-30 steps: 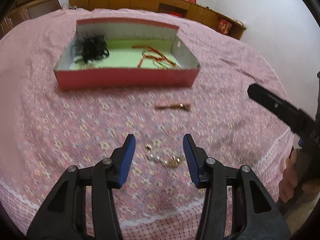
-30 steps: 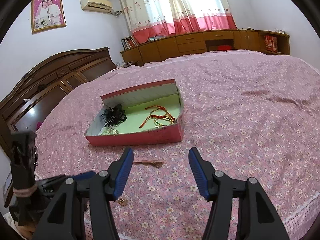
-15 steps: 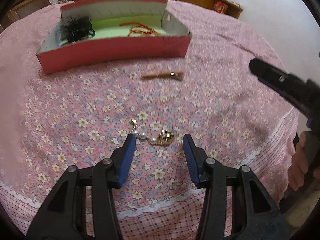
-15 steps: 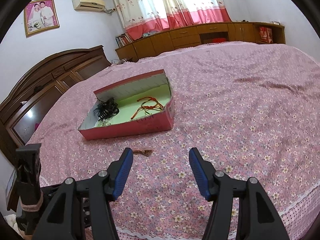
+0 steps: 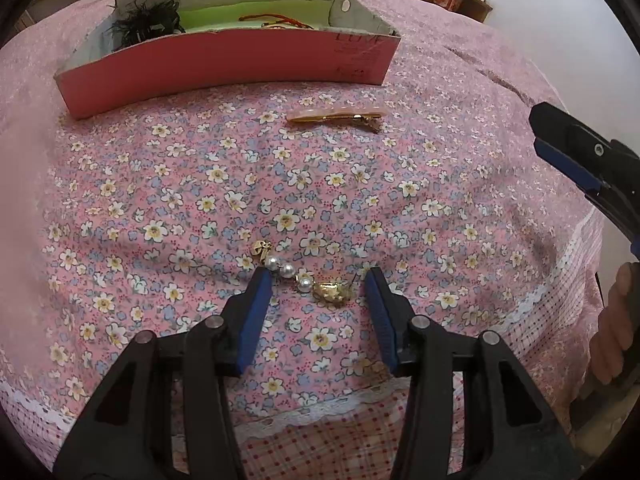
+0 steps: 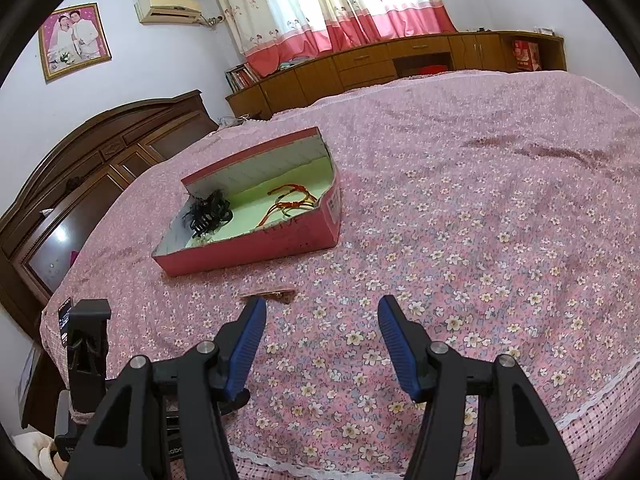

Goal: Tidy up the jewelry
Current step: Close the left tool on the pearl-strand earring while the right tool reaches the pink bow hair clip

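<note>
Daylight pours through the curtains [image 6: 320, 12] at twelve o'clock – bright, soft shadows. Fisheye bends every edge, black vignette all round – sharp centre, the bedspread [image 5: 24, 184] smears at nine o'clock.

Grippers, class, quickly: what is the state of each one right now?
Left gripper: open, jaws just closing around the pearl earring, not gripping yet.
Right gripper: open, empty.

1 box [image 5: 224, 68], 1 hair clip [image 5: 336, 116], 1 pearl earring [image 5: 304, 278], 2 tools [image 5: 314, 280]
</note>
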`<state>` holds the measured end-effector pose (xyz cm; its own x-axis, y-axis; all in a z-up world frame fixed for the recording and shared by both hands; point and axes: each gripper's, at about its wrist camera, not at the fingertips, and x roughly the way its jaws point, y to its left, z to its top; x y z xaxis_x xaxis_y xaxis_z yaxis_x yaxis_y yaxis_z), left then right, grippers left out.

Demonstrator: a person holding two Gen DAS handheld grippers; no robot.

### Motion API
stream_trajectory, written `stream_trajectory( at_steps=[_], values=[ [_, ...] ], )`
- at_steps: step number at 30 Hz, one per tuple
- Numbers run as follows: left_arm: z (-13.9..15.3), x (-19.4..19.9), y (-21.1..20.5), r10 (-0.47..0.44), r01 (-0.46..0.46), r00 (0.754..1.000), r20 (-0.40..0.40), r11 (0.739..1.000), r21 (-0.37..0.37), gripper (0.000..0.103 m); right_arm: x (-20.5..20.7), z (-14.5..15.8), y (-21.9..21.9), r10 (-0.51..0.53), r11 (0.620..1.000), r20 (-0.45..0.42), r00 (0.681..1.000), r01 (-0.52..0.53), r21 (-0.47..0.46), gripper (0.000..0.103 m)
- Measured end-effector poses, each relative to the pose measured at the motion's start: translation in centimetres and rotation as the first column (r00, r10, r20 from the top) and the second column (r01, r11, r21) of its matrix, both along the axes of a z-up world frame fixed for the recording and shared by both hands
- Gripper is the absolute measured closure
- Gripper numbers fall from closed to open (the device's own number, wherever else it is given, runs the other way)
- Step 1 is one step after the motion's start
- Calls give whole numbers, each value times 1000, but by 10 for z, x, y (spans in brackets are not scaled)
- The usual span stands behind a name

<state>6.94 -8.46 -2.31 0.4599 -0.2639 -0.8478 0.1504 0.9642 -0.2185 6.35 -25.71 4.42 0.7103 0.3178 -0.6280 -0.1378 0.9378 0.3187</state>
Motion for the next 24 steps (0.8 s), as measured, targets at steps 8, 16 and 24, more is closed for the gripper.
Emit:
stream_trajectory(
  at_steps=[8, 16, 24],
  values=[
    [8, -4, 11, 7, -7, 1000, 8, 1000, -9, 88, 0, -1, 1, 2, 1000, -1, 1000, -2, -2, 42],
    [32, -20, 22, 0, 1, 997, 82, 1000, -17, 88, 2, -3, 7, 17, 1000, -13, 1000, -18, -18, 42],
    [61, -22, 51, 70, -67, 980, 185, 998, -21, 88, 10, -5, 23, 43, 998, -32, 999, -45, -42, 42]
  ],
)
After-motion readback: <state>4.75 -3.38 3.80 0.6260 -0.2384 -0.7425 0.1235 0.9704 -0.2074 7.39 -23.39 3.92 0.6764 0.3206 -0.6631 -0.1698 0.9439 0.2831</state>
